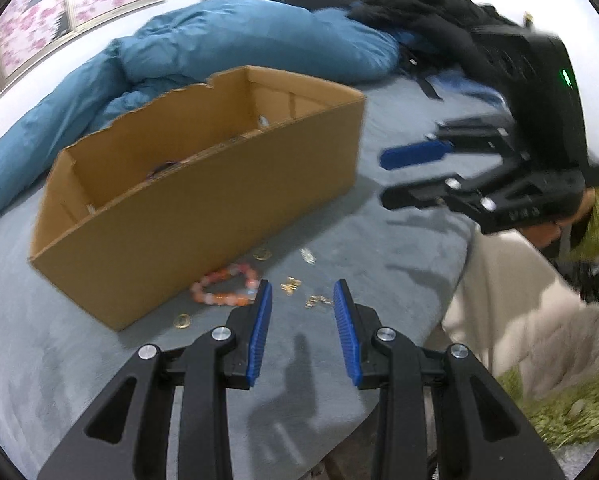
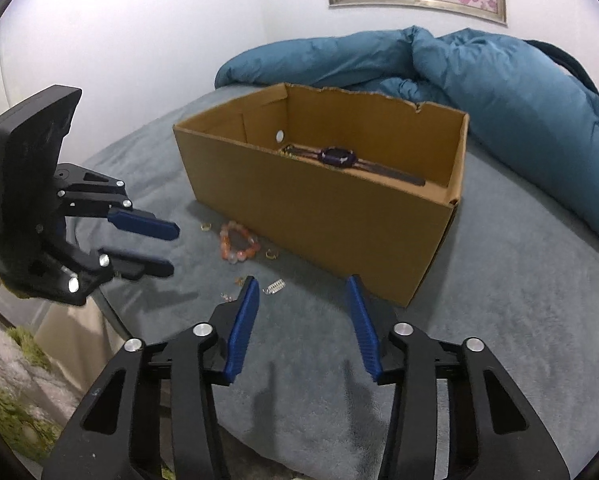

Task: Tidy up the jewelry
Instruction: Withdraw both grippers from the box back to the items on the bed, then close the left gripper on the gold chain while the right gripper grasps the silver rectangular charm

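Both claws over the loose jewelry, nothing gripped.
Left claw (image 1: pixel 303 294) and right claw (image 2: pixel 303 290) part-open, empty; bracelet (image 1: pixel 227 290) ahead-left of left claw, beside box (image 1: pixel 203 200). Advise lowering squarely, pads straddling beads before closing.

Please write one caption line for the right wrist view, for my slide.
Open right gripper above grey bedding, near beaded bracelet and cardboard box holding a watch.

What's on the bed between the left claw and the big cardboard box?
In the left wrist view, an orange bead bracelet and small gold pieces lie on the grey cover between the left claw and the cardboard box.
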`<state>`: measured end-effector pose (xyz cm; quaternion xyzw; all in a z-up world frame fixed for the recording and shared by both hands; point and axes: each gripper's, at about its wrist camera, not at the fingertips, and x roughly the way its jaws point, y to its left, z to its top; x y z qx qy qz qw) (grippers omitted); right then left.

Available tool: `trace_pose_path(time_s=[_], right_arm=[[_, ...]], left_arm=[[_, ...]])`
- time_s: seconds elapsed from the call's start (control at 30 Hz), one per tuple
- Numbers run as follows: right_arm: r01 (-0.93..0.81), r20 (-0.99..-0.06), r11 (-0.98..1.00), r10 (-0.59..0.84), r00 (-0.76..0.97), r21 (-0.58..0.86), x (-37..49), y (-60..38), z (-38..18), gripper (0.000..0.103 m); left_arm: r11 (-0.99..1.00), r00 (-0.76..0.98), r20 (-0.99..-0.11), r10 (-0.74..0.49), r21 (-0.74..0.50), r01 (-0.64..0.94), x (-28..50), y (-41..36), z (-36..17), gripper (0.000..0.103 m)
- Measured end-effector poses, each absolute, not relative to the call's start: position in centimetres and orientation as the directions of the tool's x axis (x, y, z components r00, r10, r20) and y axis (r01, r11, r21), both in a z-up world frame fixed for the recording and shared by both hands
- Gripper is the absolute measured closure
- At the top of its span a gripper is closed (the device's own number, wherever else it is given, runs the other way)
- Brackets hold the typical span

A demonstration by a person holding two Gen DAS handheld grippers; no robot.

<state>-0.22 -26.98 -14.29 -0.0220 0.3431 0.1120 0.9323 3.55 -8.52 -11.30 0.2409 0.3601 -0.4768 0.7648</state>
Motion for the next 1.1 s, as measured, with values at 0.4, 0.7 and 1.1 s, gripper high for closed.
trace_pose_path(time_s=[0.4, 0.7, 1.1], right_arm=[[-0.352, -0.666, 0.936, 0.268, 0.697, 0.008, 2.0, -25.8, -16.0, 0.069], [-0.505, -0.702, 0.860, 0.314, 0.640, -0.075, 4.5, -23.9, -18.1, 0.073], [-0.609, -0.763, 0.791, 0.357, 0.539, -0.061, 6.4, -23.4, -20.3, 0.079]], left_arm=[[0.355, 0.245, -0.830, -0.502, 0.061, 0.933, 4.2, -11.1, -15.6, 0.072], [0.347, 0.234, -0.837, -0.494, 0.057, 0.936, 4.8, -11.7, -16.6, 0.072], [0.313, 0.201, -0.833, -0.515, 0.035, 0.949, 5.2, -11.1, -17.5, 0.073]])
